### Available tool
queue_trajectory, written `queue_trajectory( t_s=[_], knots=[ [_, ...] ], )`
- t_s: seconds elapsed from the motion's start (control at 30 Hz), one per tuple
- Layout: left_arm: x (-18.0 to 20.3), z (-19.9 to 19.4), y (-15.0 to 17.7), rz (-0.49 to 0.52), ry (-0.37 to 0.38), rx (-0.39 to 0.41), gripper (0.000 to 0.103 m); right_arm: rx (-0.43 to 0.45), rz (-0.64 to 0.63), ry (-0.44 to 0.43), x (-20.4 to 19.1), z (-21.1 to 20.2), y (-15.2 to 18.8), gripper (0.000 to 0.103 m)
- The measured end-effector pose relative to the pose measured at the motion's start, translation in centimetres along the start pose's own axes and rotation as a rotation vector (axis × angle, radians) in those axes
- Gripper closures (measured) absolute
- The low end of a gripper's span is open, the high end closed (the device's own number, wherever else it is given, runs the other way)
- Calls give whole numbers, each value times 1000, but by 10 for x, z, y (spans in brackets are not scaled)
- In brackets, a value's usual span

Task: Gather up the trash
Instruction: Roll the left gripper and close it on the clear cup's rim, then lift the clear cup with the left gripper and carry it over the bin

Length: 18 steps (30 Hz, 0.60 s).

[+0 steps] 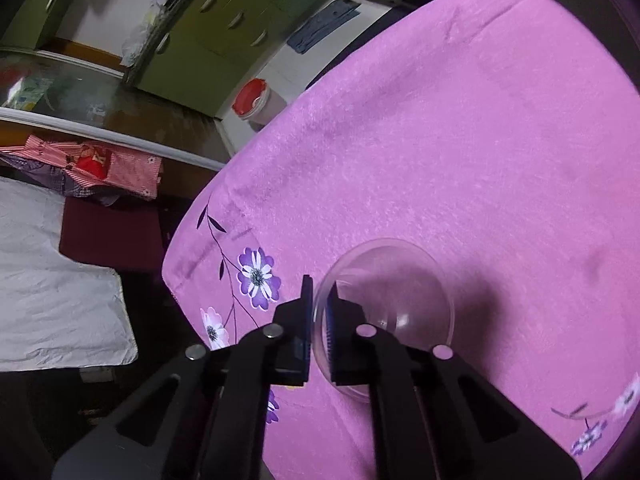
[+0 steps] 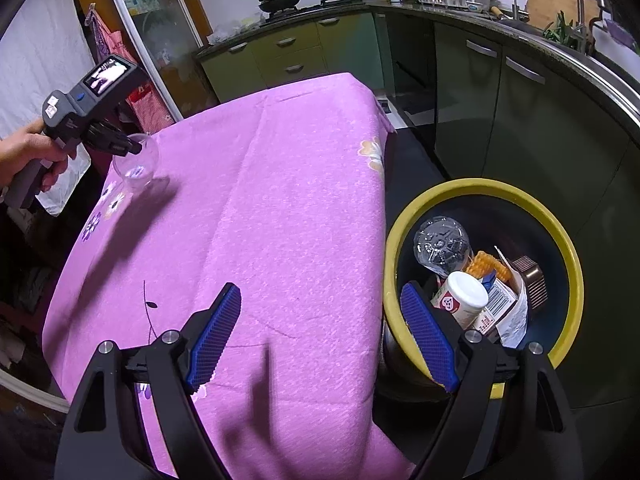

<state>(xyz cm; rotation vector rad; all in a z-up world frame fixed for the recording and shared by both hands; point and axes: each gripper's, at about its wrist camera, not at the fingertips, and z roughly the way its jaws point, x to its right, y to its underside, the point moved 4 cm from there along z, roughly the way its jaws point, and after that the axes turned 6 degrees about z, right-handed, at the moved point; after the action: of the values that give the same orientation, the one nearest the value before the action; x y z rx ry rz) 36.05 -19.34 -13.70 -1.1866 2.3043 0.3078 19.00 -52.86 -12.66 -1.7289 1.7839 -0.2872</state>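
A clear plastic dome-shaped bowl [image 1: 396, 280] rests near the left edge of the pink flowered tablecloth [image 1: 440, 140]. My left gripper [image 1: 320, 306] is shut on its thin rim, one pad outside the wall and one inside. The right wrist view shows that same left gripper [image 2: 134, 146], held by a hand, pinching the bowl [image 2: 136, 170] at the table's far left. My right gripper [image 2: 320, 292] hangs open over the near right corner of the cloth [image 2: 280, 200] with nothing between its blue pads. Beside the table stands a yellow-rimmed trash bin [image 2: 480, 188].
The bin holds a crushed clear bottle [image 2: 440, 244], a white-capped container [image 2: 464, 296] and some cartons. Green kitchen cabinets [image 2: 288, 56] and a dark counter curve behind. A red-lidded bucket [image 1: 252, 100] sits on the floor past the table. A white sheet [image 1: 48, 280] lies to the left.
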Motion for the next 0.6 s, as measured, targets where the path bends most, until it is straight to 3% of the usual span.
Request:
queue_trajectory(
  t_s=[0.33,0.6],
  knots=[
    [11,-64,36,32,91,165,97,76,11,40,-6,-44,5,22],
    [80,-153,53,173,225,382,97,198,128,184,28,-132,42,22]
  ],
)
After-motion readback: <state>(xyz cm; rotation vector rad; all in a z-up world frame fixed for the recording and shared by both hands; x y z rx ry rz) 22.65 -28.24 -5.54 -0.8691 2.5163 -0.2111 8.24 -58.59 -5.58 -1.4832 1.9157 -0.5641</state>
